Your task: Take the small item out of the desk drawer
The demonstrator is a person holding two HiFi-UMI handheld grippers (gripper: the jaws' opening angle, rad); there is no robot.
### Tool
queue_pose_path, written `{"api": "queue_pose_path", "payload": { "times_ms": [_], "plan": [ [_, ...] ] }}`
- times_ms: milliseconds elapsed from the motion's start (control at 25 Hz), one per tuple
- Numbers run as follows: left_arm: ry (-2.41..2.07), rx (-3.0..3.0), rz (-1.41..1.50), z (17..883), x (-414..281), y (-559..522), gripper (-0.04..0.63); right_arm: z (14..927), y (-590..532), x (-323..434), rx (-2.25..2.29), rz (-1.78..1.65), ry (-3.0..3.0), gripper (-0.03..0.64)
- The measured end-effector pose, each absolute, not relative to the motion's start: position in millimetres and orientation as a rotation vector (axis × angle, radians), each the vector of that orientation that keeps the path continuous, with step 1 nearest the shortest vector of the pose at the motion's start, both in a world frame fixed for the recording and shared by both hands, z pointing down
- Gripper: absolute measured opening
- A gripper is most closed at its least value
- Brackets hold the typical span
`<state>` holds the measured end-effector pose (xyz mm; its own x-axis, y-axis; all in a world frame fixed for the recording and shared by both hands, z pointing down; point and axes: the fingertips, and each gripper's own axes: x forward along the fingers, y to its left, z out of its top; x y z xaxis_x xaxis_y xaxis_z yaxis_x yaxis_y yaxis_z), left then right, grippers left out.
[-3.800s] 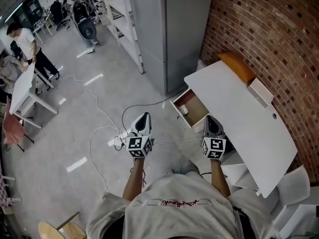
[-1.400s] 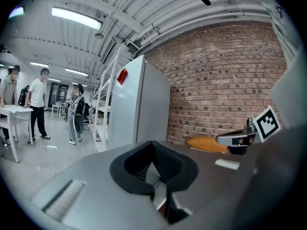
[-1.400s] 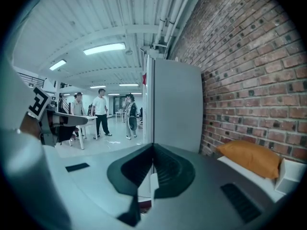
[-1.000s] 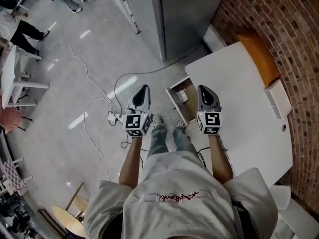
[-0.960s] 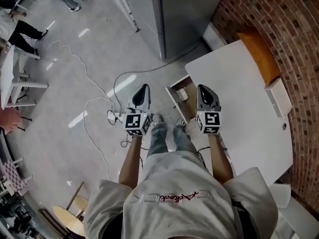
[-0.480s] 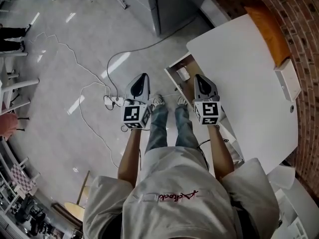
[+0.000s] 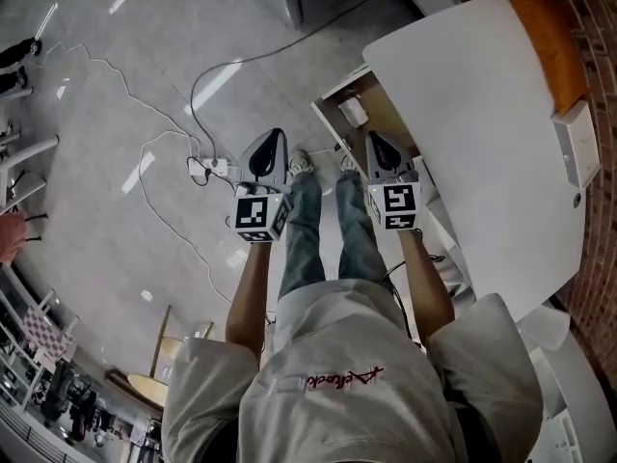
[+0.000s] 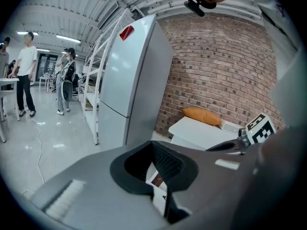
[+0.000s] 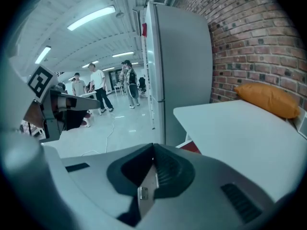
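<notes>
The desk drawer (image 7: 378, 116) stands pulled open at the left edge of the white desk (image 7: 482, 104), showing its brown wooden bottom. A small white item (image 7: 353, 111) lies in its far part. My right gripper (image 7: 372, 139) hangs over the drawer's near end, a little short of the item, its jaws shut and empty. My left gripper (image 7: 273, 136) is over the floor to the left of the drawer, also shut and empty. In the right gripper view the shut jaws (image 9: 153, 148) point past the desk top (image 9: 240, 133). The left gripper (image 8: 153, 145) faces the desk (image 8: 201, 131) from the side.
Cables and a power strip (image 7: 207, 168) lie on the floor left of my legs. An orange cushion (image 7: 545, 22) and a white box (image 7: 581, 154) sit on the desk by the brick wall. A tall grey cabinet (image 8: 129, 75) stands beyond the desk. People stand far off.
I have stepped closer to the desk. Both grippers came forward, and the right one now hangs over the open drawer. The drawer and the item have not moved.
</notes>
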<state>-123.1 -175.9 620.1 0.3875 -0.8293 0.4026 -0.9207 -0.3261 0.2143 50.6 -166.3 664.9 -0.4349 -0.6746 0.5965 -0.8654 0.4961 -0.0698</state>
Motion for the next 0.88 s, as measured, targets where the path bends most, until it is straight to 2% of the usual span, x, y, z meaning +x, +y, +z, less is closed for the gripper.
{"api": "queue_pose_path", "payload": {
  "times_ms": [880],
  "plan": [
    [-1.482, 2.127, 0.291, 703, -114, -173, 0.009, 791, -180, 50, 1.111, 0.557, -2.101, 0.012]
  ]
}}
